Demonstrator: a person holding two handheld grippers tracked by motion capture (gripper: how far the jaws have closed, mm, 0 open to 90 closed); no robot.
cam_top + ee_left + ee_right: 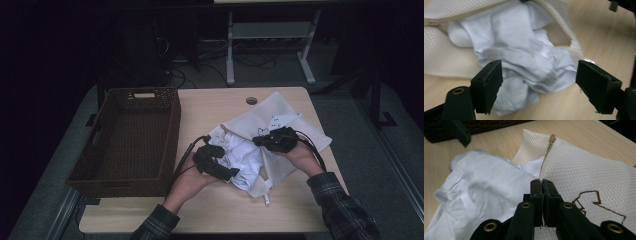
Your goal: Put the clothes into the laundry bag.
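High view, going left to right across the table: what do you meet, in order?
Dark brown woven wicker basket → left hand-held gripper with jaws open → crumpled white shirt coming out of the cream mesh zip bag → right hand-held gripper, shut on the bag's edge.

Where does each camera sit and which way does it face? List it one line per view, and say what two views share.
High view: above the person's side, looking forward and down on the wooden table; forearms and both grippers show.
Left gripper view: rides the left gripper, open jaws toward the crumpled white shirt.
Right gripper view: rides the right gripper, shut on the cream mesh zip bag.
Both gripper views share shirt and bag.
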